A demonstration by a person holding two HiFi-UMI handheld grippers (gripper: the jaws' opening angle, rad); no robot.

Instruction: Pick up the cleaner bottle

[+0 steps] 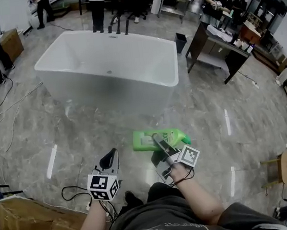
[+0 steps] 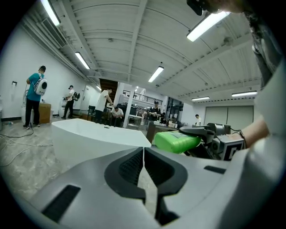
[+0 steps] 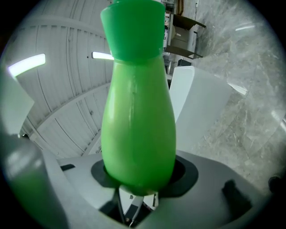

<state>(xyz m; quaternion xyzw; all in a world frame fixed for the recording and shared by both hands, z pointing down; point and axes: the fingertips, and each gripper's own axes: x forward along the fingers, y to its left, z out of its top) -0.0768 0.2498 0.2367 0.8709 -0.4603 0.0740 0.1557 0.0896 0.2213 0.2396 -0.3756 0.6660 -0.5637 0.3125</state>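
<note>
Green plastic cleaner bottle (image 1: 145, 139) is held above the grey stone floor (image 1: 59, 136), low in the centre of the frame, in front of a white bathtub (image 1: 105, 93). Its long axis is laid level, left to right across the head view. In the right gripper view its flared cap is aimed at the top edge. The right gripper (image 1: 158, 139) is clamped on its rounded lower body, one finger above and one beneath. At lower left, the left gripper (image 1: 109, 157) is pressed closed on nothing.
</note>
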